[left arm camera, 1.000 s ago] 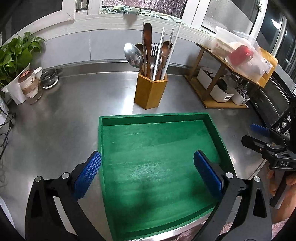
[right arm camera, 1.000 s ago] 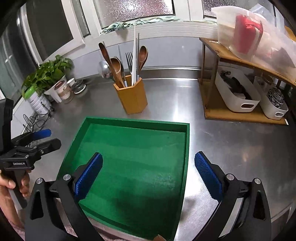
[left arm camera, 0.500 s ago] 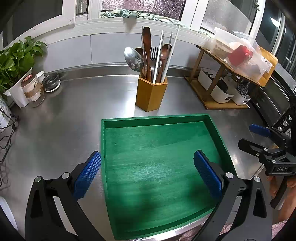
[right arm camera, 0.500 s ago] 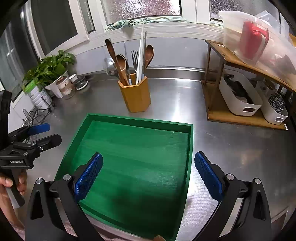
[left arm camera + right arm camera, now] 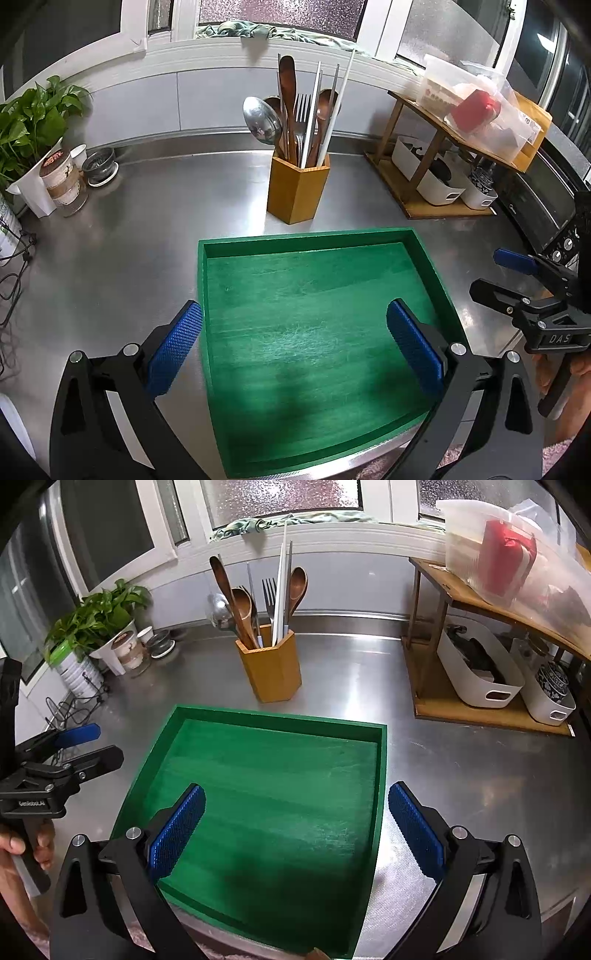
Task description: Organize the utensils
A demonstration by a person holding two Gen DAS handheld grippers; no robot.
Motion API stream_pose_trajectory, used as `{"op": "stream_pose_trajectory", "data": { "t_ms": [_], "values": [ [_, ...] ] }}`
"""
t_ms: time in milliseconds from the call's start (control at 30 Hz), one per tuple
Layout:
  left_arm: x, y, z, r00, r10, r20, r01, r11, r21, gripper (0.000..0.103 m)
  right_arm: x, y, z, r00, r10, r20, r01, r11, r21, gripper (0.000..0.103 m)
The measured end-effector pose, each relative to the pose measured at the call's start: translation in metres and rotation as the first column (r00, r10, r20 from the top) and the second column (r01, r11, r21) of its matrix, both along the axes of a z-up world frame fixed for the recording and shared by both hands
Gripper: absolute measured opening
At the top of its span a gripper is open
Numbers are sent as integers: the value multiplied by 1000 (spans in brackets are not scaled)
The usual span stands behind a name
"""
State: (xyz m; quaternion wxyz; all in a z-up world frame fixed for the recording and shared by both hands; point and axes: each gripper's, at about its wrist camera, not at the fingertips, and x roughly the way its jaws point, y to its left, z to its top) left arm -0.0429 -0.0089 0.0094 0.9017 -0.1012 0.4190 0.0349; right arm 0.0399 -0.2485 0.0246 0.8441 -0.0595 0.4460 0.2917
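A green wooden tray (image 5: 436, 273) lies empty on the steel counter; it also shows in the right wrist view (image 5: 382, 775). Behind it stands a wooden utensil holder (image 5: 297, 194) (image 5: 271, 670) with spoons, forks, chopsticks and a metal ladle (image 5: 261, 120). My left gripper (image 5: 293, 343) is open and empty, hovering over the tray's near half. My right gripper (image 5: 295, 829) is open and empty over the tray's near right part. Each gripper shows in the other's view, the right one (image 5: 517, 280) and the left one (image 5: 85, 744).
A potted plant (image 5: 26, 122), cups (image 5: 61, 181) and a small bowl (image 5: 99, 168) stand at the back left. A wooden shelf (image 5: 424, 173) with white bins (image 5: 480, 672) and a plastic bag on top stands at the right. Cables lie at the left edge.
Both grippers have drawn slightly forward and up toward the utensil holder; the tray sits lower in both views. Both jaws stay open.
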Motion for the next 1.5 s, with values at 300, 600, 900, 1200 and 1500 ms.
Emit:
{"op": "stream_pose_trajectory", "data": {
  "t_ms": [300, 600, 900, 1200, 1500],
  "values": [
    [0, 0, 0, 1000, 2, -1, -2, 1000, 2, 95, 0, 1, -1, 1000, 2, -11, -2, 1000, 3, 99],
    [0, 0, 0, 1000, 4, -5, -4, 1000, 2, 95, 0, 1, -1, 1000, -1, -14, 1, 1000, 4, 99],
    [-1, 0, -1, 1000, 5, -8, -5, 1000, 4, 95, -2, 1, -1, 1000, -5, -21, 5, 1000, 6, 99],
    [-1, 0, -1, 1000, 5, -10, -5, 1000, 5, 95, 1, 0, -1, 1000, -7, -26, 7, 1000, 4, 99],
    [1, 0, -2, 1000, 5, -17, -4, 1000, 9, 95, 1, 1, -1, 1000, -7, -25, 7, 1000, 4, 99]
  ]
}}
